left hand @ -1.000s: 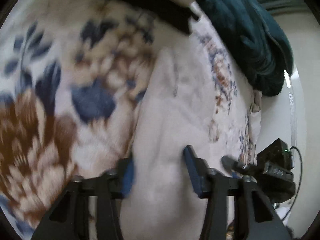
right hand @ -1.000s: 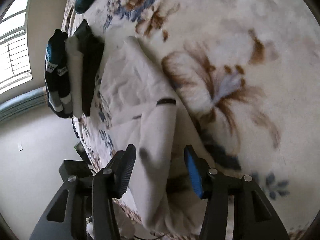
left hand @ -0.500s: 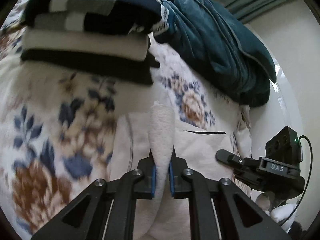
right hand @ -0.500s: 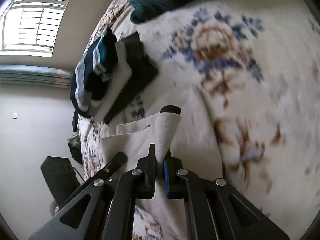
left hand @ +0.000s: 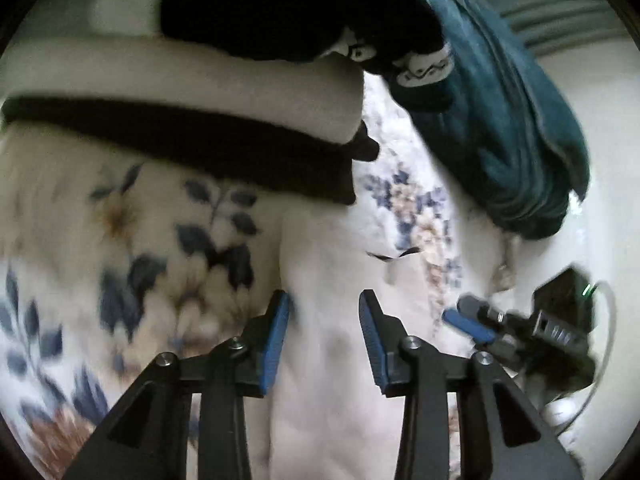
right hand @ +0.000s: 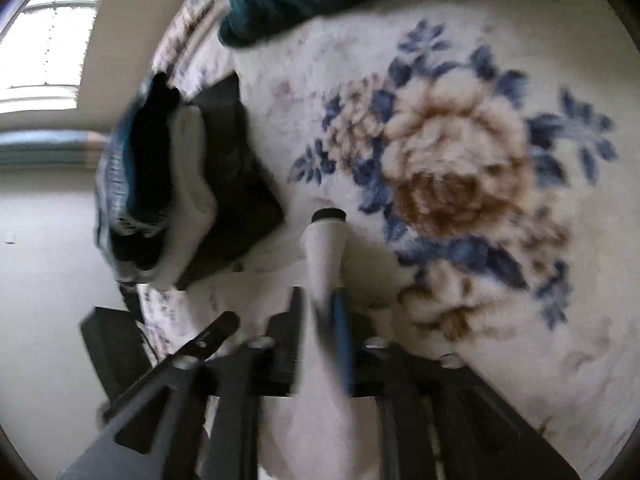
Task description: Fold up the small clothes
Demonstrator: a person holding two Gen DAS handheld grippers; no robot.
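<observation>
Nearest the left wrist camera, the left gripper (left hand: 324,316) stands with its blue pads apart and its jaws opening; the white garment (left hand: 328,272) lies between them, but the pads do not press on it. In the right wrist view, the right gripper (right hand: 316,312) likewise has its jaws opening, with a raised fold of the same white garment (right hand: 326,248) between the fingers; motion blur hides whether the pads touch the cloth. The garment rests on the floral blanket (left hand: 160,240), its black-trimmed edge (right hand: 329,215) pointing toward the far side. The step in hand appears to be the release of a fold just laid over. The next move would call for both grippers to clear the cloth without dragging it, then either to take new edges for a second fold or to lift the bundle. Just beyond the garment sits a stack of folded clothes (left hand: 180,112): a black piece at the bottom, a white one above it, a dark striped one on top. Farther off lies a crumpled teal garment (left hand: 520,120). No container is visible.
</observation>
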